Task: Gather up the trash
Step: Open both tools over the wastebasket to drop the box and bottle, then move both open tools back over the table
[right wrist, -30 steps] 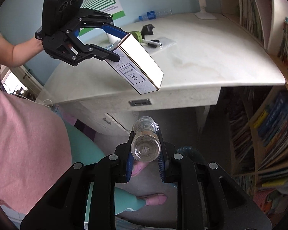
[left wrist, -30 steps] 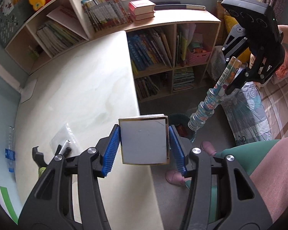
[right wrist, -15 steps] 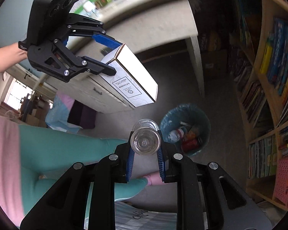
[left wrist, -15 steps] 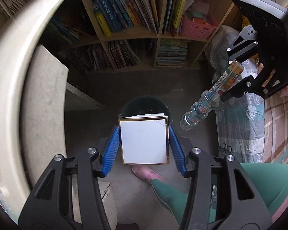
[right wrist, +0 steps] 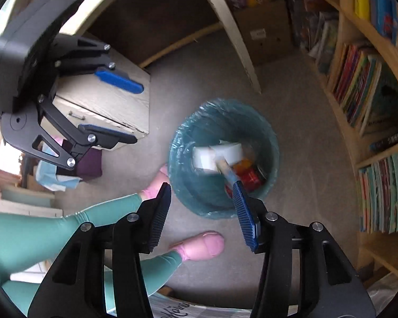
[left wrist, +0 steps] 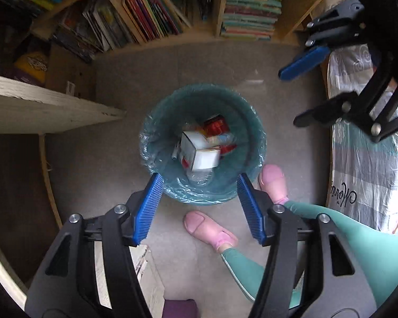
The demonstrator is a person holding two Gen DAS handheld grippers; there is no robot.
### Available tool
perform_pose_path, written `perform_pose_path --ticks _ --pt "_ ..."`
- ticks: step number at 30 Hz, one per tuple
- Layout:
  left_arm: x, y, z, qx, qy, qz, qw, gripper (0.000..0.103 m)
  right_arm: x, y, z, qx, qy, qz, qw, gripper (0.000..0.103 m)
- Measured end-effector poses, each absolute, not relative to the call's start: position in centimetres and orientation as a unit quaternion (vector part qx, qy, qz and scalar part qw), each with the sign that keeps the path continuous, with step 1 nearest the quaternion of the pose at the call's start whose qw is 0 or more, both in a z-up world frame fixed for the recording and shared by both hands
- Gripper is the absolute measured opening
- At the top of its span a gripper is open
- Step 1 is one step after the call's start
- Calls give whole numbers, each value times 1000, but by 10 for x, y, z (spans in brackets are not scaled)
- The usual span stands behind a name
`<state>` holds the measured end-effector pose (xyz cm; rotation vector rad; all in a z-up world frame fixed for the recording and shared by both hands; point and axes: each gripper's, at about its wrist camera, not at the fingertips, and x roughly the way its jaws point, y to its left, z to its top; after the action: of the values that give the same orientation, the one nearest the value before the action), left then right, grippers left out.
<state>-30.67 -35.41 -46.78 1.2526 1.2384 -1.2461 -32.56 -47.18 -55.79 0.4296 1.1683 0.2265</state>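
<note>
A teal bin (left wrist: 156, 122) lined with a plastic bag stands on the grey floor; it also shows in the right wrist view (right wrist: 270, 143). A white box (left wrist: 201, 153) lies blurred inside it on red cans and other trash, and shows in the right wrist view (right wrist: 215, 156) too. A clear plastic bottle (right wrist: 226, 172) shows as a blur in the bin. My left gripper (left wrist: 197, 206) is open and empty above the bin's near rim. My right gripper (right wrist: 201, 213) is open and empty above the bin; it shows at the upper right of the left wrist view (left wrist: 297, 95).
A desk panel (left wrist: 47, 108) and drawers (right wrist: 106, 106) stand left of the bin. Bookshelves (left wrist: 188, 13) full of books run behind it. The person's pink slippers (left wrist: 209, 228) are beside the bin. Striped bedding (left wrist: 363, 175) lies on the right. A cardboard box (right wrist: 265, 31) sits under the desk.
Both grippers have opened over the bin. The white box has left my left gripper and the bottle has left my right gripper; both are now in the bin.
</note>
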Motion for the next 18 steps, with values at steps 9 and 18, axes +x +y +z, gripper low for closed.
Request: perform_pose_path --ticks 9,18 --pt "-296 -339 -425 476 515 -515 493 56 -340 -484 -522 202 538 110 811 52" --pt "-311 -318 -300 430 501 -536 526 59 -359 -472 -400 174 495 129 842 58"
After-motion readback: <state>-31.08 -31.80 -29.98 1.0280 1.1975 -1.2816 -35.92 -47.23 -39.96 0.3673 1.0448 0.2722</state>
